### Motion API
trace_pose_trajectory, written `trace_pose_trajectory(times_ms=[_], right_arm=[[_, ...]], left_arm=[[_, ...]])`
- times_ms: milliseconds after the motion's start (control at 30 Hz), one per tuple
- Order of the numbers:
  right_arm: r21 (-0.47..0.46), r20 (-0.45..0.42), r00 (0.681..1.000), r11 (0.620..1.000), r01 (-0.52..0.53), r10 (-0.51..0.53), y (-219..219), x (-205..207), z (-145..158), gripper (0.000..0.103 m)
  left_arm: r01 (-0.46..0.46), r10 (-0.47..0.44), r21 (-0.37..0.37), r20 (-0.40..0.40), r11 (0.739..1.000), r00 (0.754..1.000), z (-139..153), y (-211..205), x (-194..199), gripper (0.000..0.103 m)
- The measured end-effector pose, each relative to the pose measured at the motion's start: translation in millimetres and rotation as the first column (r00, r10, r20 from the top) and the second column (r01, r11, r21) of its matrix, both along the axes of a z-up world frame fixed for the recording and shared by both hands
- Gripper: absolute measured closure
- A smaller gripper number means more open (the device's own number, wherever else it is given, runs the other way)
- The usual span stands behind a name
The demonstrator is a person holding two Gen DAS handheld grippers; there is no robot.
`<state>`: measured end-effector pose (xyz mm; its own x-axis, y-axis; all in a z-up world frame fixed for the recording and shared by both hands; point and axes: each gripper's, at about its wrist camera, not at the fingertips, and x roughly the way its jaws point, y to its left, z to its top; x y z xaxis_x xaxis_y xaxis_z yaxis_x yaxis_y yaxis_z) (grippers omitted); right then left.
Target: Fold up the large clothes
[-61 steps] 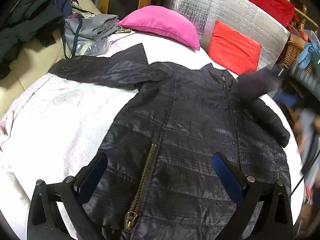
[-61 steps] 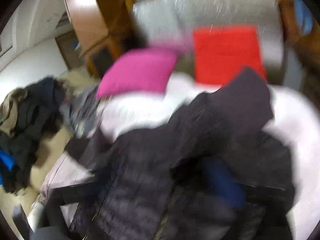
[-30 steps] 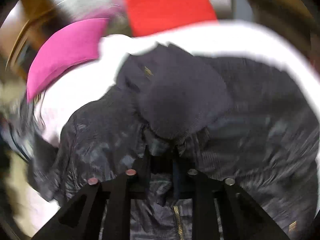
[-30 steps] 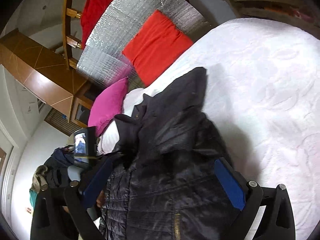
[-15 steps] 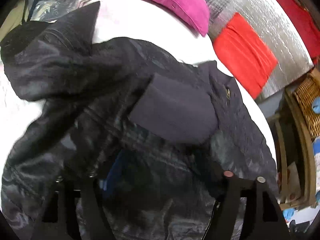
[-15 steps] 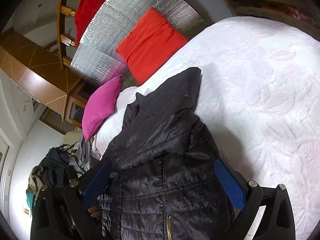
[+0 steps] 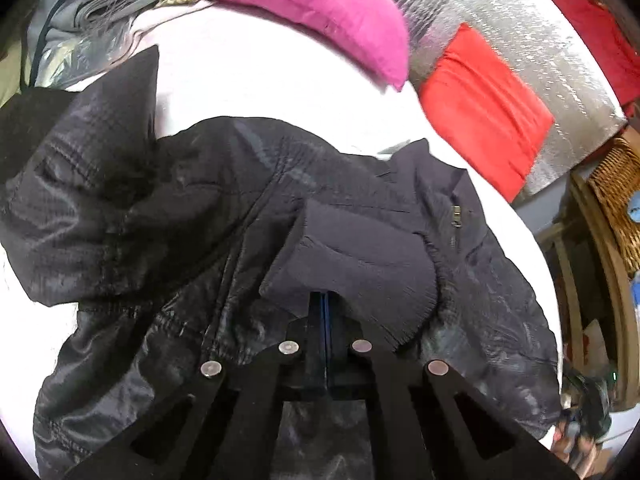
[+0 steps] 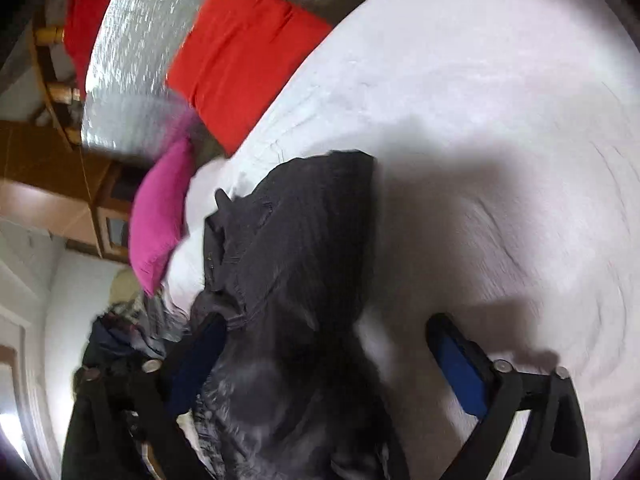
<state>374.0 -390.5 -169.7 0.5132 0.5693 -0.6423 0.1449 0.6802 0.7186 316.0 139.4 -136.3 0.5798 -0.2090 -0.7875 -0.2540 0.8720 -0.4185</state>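
- Jacket (image 7: 280,240) lay spread on the white bed (image 8: 500,120), one sleeve folded across its chest.
- Your left gripper (image 7: 325,300) was shut at that cuff (image 7: 360,264); whether it pinched cloth, you couldn't tell.
- Your right gripper (image 8: 320,360) was closing, jacket between, unpinched; you needed a fuller bite.

My left camera is sitting on my left gripper (image 7: 325,300) and is looking down along its two fingers, very close to the dark jacket (image 7: 200,240). It is facing up the bed (image 7: 260,80) toward the pink pillow (image 7: 320,4) and the red pillow (image 7: 488,108). My right camera is riding on my right gripper (image 8: 332,368), tilting sideways and looking down at the jacket's far edge and the white bed. Its picture is looking blurry. Both cameras are seeing the jacket, the bed and the two pillows.
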Motion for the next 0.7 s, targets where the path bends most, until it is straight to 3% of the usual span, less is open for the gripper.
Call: trace_pose_trajectory(times_ms=[33, 67, 133, 167, 200, 267, 367, 400, 467, 500, 533, 567, 600, 700], right_arm=[[-0.001, -0.009, 1.000, 1.000, -0.020, 0.020, 3.2, 5.6, -0.1, 0.035], [0.003, -0.022, 0.999, 0.999, -0.039, 0.039, 6.4, 9.4, -1.3, 0.035], [-0.012, -0.003, 0.998, 0.998, -0.061, 0.061, 11.3, 9.1, 0.1, 0.031], [-0.012, 0.003, 0.999, 0.998, -0.054, 0.054, 11.1, 7.3, 1.2, 0.026], [0.000, 0.009, 0.999, 0.999, -0.039, 0.039, 9.6, 4.5, 0.6, 0.018], [0.030, 0.011, 1.000, 0.999, -0.027, 0.027, 9.2, 3.6, -1.0, 0.018], [0.027, 0.002, 1.000, 0.999, -0.030, 0.030, 14.1, 6.3, -4.3, 0.018], [0.019, 0.005, 0.999, 0.999, -0.036, 0.035, 16.6, 7.3, -3.9, 0.018], [-0.023, 0.004, 0.999, 0.999, -0.050, 0.050, 22.3, 9.8, -0.8, 0.021], [-0.070, 0.005, 0.997, 0.995, -0.074, 0.074, 27.6, 11.1, 2.8, 0.044], [-0.138, -0.003, 0.995, 0.985, -0.100, 0.100, 34.3, 13.0, 8.7, 0.082], [-0.203, -0.007, 0.993, 0.972, -0.116, 0.117, 39.9, 13.7, 15.1, 0.083], [-0.246, 0.010, 0.991, 0.961, -0.128, 0.135, 44.8, 14.1, 25.3, 0.090], [-0.415, 0.122, 0.975, 0.902, -0.123, 0.189, 59.5, 10.5, 69.9, 0.092]], left_arm=[[0.020, -0.020, -0.011, -0.001, 1.000, 1.000, -0.4, -0.5, -0.1, 0.103], [0.036, -0.036, -0.022, -0.002, 0.999, 0.999, -0.8, 0.5, -2.1, 0.101], [0.027, -0.027, -0.012, 0.009, 1.000, 1.000, 2.4, 9.4, -11.1, 0.070], [-0.004, 0.004, 0.000, 0.021, 1.000, 1.000, 6.2, 19.4, -18.6, 0.029], [-0.047, 0.047, -0.001, 0.047, 0.999, 0.998, 10.1, 27.2, -25.5, 0.012], [-0.100, 0.101, -0.021, 0.093, 0.995, 0.991, 18.0, 41.0, -34.0, 0.012], [-0.023, 0.025, -0.052, 0.050, 0.998, 0.998, 17.8, 30.9, -13.2, 0.012], [0.001, 0.001, -0.045, 0.045, 0.999, 0.999, 16.0, 24.9, -6.8, 0.012], [0.021, -0.021, 0.008, -0.046, 1.000, 0.999, 1.3, 13.9, 13.6, 0.017], [0.002, -0.002, 0.000, -0.079, 1.000, 0.997, -8.4, 13.6, 20.9, 0.068], [0.000, 0.000, -0.007, -0.115, 1.000, 0.993, -15.9, 14.0, 26.7, 0.093], [0.000, -0.002, -0.012, -0.150, 1.000, 0.989, -19.6, 14.2, 31.2, 0.092], [0.004, -0.002, 0.020, -0.116, 1.000, 0.993, -11.0, 12.3, 29.1, 0.093], [0.033, -0.043, 0.157, 0.061, 0.987, 0.997, 32.2, -0.7, 6.3, 0.093]])
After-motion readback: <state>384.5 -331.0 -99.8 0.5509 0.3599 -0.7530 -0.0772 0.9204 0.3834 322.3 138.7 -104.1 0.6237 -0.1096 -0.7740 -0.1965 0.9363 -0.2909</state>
